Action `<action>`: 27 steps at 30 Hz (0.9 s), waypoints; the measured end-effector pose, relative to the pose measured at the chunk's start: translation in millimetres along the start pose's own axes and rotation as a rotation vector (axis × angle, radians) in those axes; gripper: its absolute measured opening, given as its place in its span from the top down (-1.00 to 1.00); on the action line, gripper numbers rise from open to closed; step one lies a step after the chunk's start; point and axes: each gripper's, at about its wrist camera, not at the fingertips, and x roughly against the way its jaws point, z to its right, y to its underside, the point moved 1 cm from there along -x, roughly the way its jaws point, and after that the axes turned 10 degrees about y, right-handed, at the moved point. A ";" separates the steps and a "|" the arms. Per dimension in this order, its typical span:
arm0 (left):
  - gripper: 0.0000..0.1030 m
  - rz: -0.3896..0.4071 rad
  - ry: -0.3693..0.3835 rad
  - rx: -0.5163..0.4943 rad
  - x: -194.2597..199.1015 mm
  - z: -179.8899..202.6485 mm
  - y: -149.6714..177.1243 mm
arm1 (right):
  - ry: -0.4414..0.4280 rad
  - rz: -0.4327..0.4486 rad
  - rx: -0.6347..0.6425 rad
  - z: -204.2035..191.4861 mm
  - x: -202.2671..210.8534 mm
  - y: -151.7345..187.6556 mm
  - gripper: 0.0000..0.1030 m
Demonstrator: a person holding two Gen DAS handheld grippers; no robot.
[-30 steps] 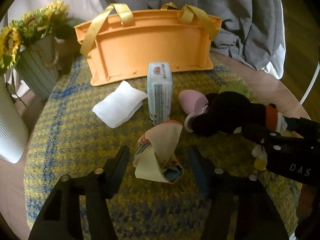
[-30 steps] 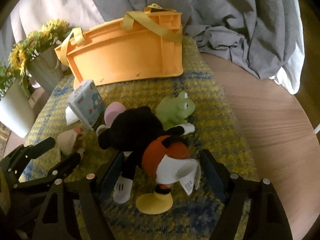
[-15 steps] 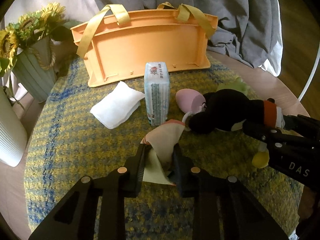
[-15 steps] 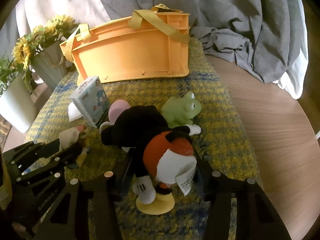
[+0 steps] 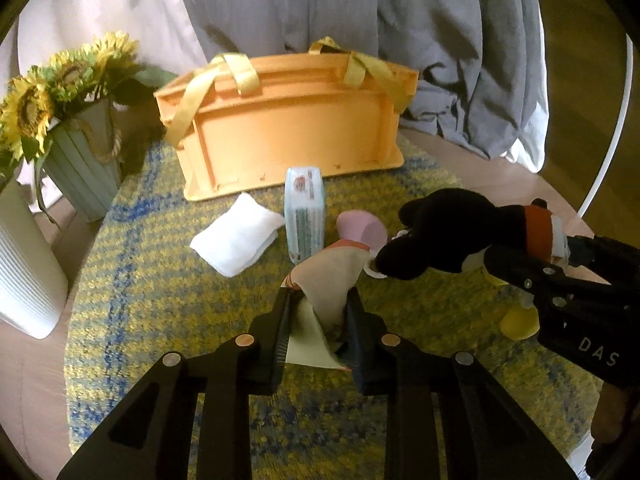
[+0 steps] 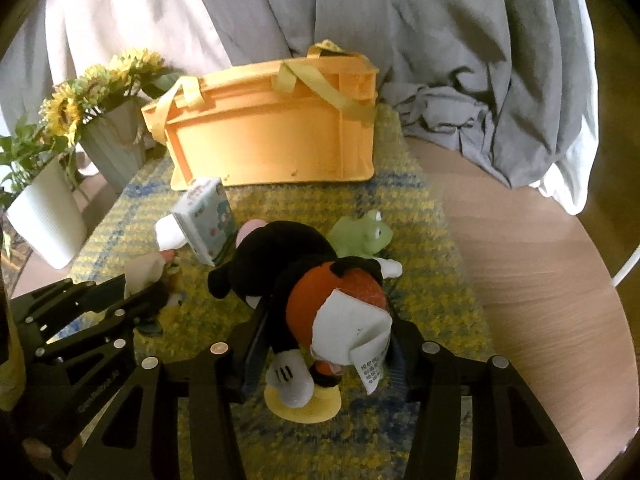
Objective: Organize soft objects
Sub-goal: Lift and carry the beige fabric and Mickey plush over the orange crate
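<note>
Yellow-blue mat (image 5: 168,300) on wooden table (image 6: 540,264)

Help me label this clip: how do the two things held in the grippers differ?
The left gripper pinches a thin, pale beige and green cloth bundle, crumpled and limp; the right gripper clamps the black mouse plush, stuffed and bulky. The cloth bundle sits wholly at the fingertips, while the mouse plush stretches far beyond them. The plush has a white sewn tag; the bundle shows none. Both are soft and gripped.
</note>
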 end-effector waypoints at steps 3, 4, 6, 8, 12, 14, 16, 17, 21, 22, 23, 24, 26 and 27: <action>0.50 0.028 -0.003 -0.005 10.2 1.8 -5.5 | 0.000 0.014 -0.005 1.4 7.0 -3.0 0.01; 0.50 0.037 0.002 -0.007 14.0 2.5 -8.0 | -0.002 0.020 -0.008 2.0 10.1 -4.1 0.01; 0.50 0.056 0.004 -0.015 19.8 3.7 -10.5 | -0.005 0.032 -0.012 2.4 15.2 -6.2 0.01; 0.50 0.076 0.002 -0.025 26.5 4.8 -13.5 | -0.009 0.048 -0.015 2.0 21.5 -8.8 0.01; 0.50 0.113 0.008 -0.023 39.9 5.7 -20.8 | -0.019 0.073 -0.018 3.1 32.4 -15.8 0.01; 0.50 0.136 0.006 -0.024 47.9 5.4 -25.8 | -0.025 0.090 -0.020 2.7 37.8 -19.6 0.01; 0.50 0.157 0.002 -0.026 55.1 4.9 -30.7 | -0.030 0.107 -0.022 2.0 43.0 -23.6 0.01; 0.50 0.166 -0.001 -0.027 58.7 4.7 -33.0 | -0.031 0.118 -0.024 1.6 45.8 -26.3 0.01; 0.50 0.215 -0.012 -0.026 73.9 2.4 -42.8 | -0.038 0.155 -0.029 0.7 55.1 -36.5 0.01; 0.50 0.225 -0.016 -0.027 77.0 2.3 -44.6 | -0.042 0.167 -0.032 0.6 57.9 -39.7 0.01; 0.50 0.237 -0.021 -0.029 80.5 2.2 -47.0 | -0.044 0.176 -0.033 0.3 60.0 -42.0 0.01; 0.50 0.246 -0.022 -0.030 83.4 1.6 -48.1 | -0.047 0.191 -0.035 -0.1 63.2 -45.5 0.01; 0.50 0.269 -0.026 -0.033 90.0 0.8 -52.1 | -0.050 0.216 -0.035 -1.8 69.2 -50.4 0.01; 0.50 0.282 -0.032 -0.034 93.4 0.4 -54.6 | -0.049 0.234 -0.031 -3.0 72.6 -53.6 0.01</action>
